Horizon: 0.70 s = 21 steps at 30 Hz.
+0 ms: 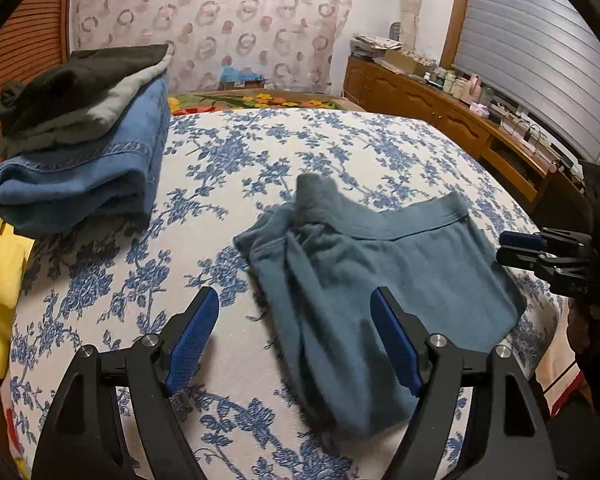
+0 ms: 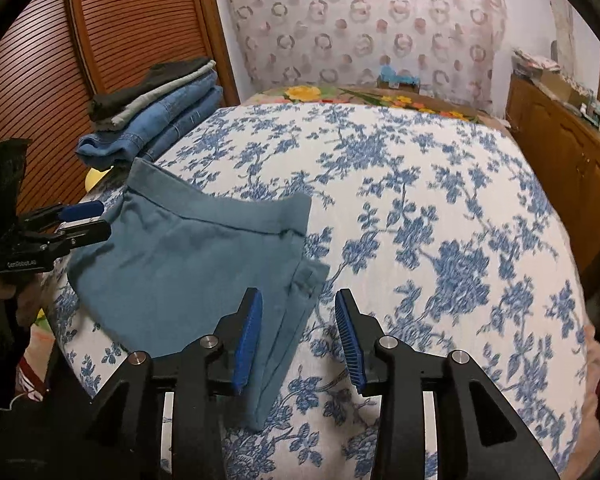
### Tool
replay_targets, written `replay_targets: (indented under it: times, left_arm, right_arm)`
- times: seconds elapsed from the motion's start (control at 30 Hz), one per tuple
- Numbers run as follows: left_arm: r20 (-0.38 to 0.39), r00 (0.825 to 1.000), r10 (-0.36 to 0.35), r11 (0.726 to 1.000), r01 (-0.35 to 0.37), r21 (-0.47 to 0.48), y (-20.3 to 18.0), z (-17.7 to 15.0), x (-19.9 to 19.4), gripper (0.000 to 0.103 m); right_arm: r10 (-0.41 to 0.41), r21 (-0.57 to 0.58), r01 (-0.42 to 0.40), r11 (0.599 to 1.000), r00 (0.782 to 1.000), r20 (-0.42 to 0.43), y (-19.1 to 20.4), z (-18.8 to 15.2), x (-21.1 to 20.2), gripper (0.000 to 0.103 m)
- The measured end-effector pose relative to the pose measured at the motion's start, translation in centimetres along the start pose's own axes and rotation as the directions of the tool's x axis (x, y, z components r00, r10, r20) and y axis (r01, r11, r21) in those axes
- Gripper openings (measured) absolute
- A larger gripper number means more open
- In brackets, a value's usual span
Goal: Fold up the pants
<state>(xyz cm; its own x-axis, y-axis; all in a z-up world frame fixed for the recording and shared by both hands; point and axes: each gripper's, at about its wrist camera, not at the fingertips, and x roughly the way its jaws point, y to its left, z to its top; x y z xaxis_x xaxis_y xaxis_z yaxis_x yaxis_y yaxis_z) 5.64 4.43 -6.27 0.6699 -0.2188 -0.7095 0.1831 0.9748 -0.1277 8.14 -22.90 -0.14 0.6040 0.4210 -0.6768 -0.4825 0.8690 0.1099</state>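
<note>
Closest to the left wrist camera, the left gripper (image 1: 294, 336) hangs over the bed with its blue pads spread wide and nothing between them; the right-hand pad sits above the near edge of the pants (image 1: 364, 272), the other above bare bedspread (image 1: 240, 148). In the right wrist view, the right gripper (image 2: 299, 330) has its jaws partly apart, just above the folded edge of the pants (image 2: 188, 264), with the pads not pressing on the cloth. The teal pants lie folded on the blue-flowered bedspread, waistband on the far side, one corner rumpled. Farther back, at the bed's edge, sits a stack of folded clothes (image 1: 80, 140), jeans at the bottom, with grey and black pieces on top. Beyond the bed stands a patterned curtain (image 1: 228, 20).
</note>
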Motion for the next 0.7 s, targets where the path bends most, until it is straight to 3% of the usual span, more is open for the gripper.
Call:
replay_targets:
  times: [0.1, 0.7]
  left_arm:
    - [-0.006, 1.0, 0.007, 1.0, -0.007, -0.005, 0.3, -0.2, 0.1, 0.079]
    - [-0.024, 1.0, 0.008, 1.0, -0.008, -0.01, 0.4, 0.0, 0.9, 0.079]
  right_arm:
    - [0.014, 0.018, -0.014, 1.0, 1.0, -0.003, 0.0, -0.1, 0.4, 0.045]
    - [-0.028, -0.018, 0.028, 0.999, 0.999, -0.019, 1.0, 0.9, 3.8, 0.045]
